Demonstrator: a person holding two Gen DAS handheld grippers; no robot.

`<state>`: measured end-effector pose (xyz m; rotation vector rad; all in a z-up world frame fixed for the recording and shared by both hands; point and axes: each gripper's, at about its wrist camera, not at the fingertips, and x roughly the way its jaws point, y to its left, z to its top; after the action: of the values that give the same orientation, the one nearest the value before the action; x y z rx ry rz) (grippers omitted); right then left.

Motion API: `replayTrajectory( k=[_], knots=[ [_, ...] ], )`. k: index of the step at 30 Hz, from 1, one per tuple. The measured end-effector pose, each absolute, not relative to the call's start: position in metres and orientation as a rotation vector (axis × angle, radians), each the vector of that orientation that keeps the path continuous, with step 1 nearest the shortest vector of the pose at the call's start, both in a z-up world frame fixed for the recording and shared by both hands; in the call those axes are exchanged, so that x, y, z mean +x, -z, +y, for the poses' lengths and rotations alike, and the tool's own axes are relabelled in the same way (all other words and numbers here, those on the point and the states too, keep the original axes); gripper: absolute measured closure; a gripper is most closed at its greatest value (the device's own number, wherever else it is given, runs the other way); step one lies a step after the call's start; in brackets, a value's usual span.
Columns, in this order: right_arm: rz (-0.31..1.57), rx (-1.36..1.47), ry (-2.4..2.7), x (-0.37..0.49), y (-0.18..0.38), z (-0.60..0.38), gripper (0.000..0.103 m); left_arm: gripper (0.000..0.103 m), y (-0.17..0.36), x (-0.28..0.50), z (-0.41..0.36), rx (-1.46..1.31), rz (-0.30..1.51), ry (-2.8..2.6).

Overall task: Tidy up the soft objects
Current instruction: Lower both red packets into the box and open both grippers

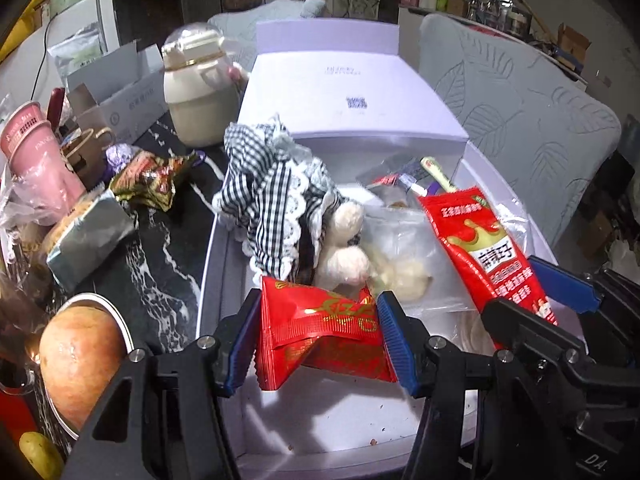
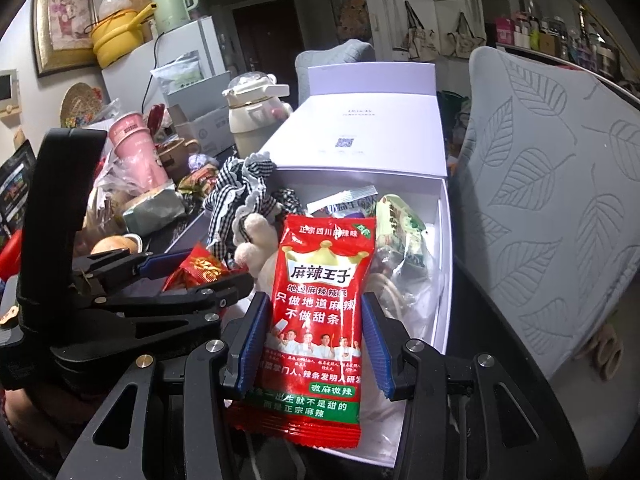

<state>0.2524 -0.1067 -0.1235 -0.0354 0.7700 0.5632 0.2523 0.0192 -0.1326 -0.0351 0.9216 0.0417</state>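
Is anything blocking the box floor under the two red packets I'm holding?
Nothing visible: the white box floor is bare beneath the small red packet. The spicy strip packet hangs beside a clear bag.

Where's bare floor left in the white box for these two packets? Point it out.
Bare floor shows at the near end of the white box, beneath the left gripper. Beyond it, the gingham plush toy and clear bags crowd the middle and far end.

Dim cluttered room: leaf-quilted grey chair (image 2: pixel 560 200), dark door (image 2: pixel 264 32), framed picture (image 2: pixel 64 20), white fridge (image 2: pixel 168 56).
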Motion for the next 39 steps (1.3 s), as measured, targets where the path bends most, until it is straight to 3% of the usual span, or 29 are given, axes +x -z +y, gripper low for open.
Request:
replayTrajectory(
  k=[14, 25, 27, 39],
  knots=[
    [0.795, -0.113, -0.535, 0.251, 0.122, -0.103, 0.055, 0.045, 0.144, 0.256, 0.006, 0.09, 0.95, -0.092],
    [0.823, -0.117, -0.518, 0.246, 0.118, -0.114, 0.046, 0.041, 0.141, 0.256, 0.005, 0.06, 0.963, -0.089],
    [0.822, -0.119, -0.517, 0.246, 0.117, -0.114, 0.04, 0.039, 0.14, 0.256, 0.005, 0.054, 0.964, -0.08],
    [0.86, -0.118, -0.525, 0.256, 0.123, -0.116, 0.034, 0.035, 0.139, 0.255, 0.005, 0.031, 0.994, -0.12]
  ],
)
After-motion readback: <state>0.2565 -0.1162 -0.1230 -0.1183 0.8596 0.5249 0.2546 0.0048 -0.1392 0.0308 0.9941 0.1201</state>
